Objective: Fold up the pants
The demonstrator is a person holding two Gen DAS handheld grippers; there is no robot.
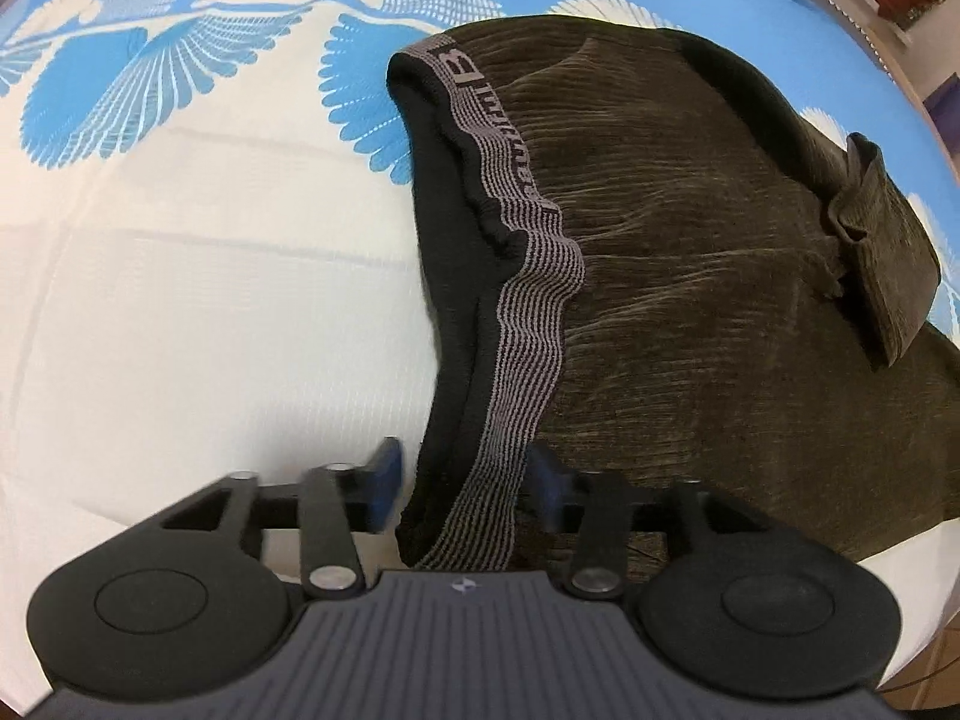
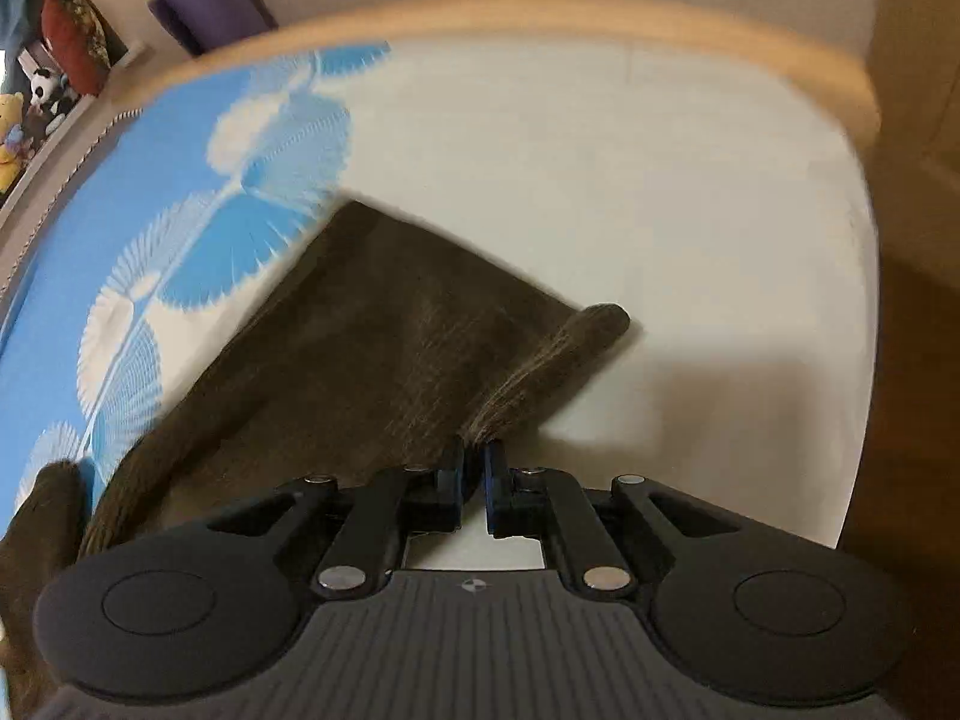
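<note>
Dark olive corduroy pants [image 1: 690, 252] lie on a bed sheet [image 1: 210, 300] printed in blue and white. Their grey-and-black striped waistband [image 1: 528, 300] runs down into the left gripper [image 1: 465, 471]. That gripper's jaws stand apart on either side of the band, and its blue pads [image 1: 384, 480] do not appear to press on it. In the blurred right wrist view, a leg end of the pants [image 2: 390, 330] spreads over the sheet [image 2: 690, 240]. The right gripper [image 2: 477, 462] is shut on a pinched ridge of that cloth.
A pocket flap [image 1: 882, 258] sticks up on the pants' right side. The bed's wooden edge [image 2: 540, 18] curves along the far side, with a purple object [image 2: 210, 6] and plush toys [image 2: 36, 102] beyond it. Brown floor [image 2: 912, 390] lies off the bed's right edge.
</note>
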